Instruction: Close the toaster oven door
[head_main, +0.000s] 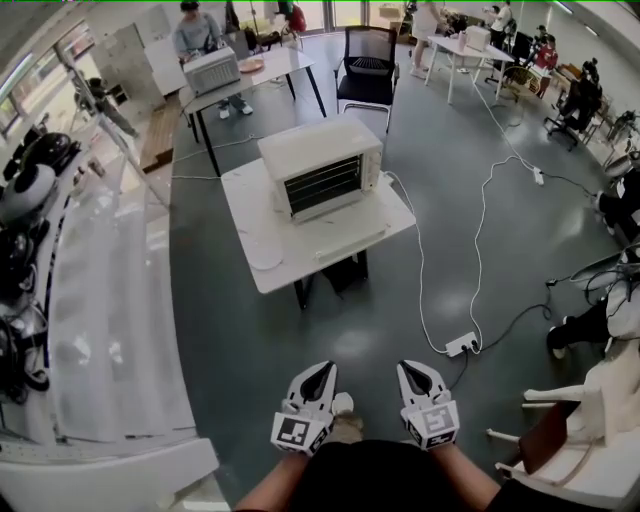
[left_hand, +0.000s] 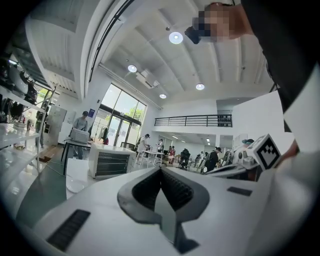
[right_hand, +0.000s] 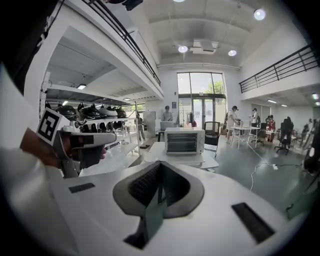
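The white toaster oven (head_main: 320, 163) stands on a small white table (head_main: 255, 215) a few steps ahead of me. Its wire racks show through the front, and its door (head_main: 350, 243) appears folded down flat in front of it. Both gripper views show the toaster oven (left_hand: 107, 161) (right_hand: 184, 140) far off. My left gripper (head_main: 320, 374) and right gripper (head_main: 412, 374) are held low near my body, well short of the table. Each has its jaws closed together with nothing between them. The left gripper (left_hand: 161, 173) and right gripper (right_hand: 160, 169) point toward the oven.
A white cable runs from the oven across the floor to a power strip (head_main: 462, 345). A black chair (head_main: 366, 62) stands behind the table. A second table (head_main: 275, 62) at the back carries another oven, with a person at it. Shelving (head_main: 100, 300) lines the left; a white chair (head_main: 590, 450) is at right.
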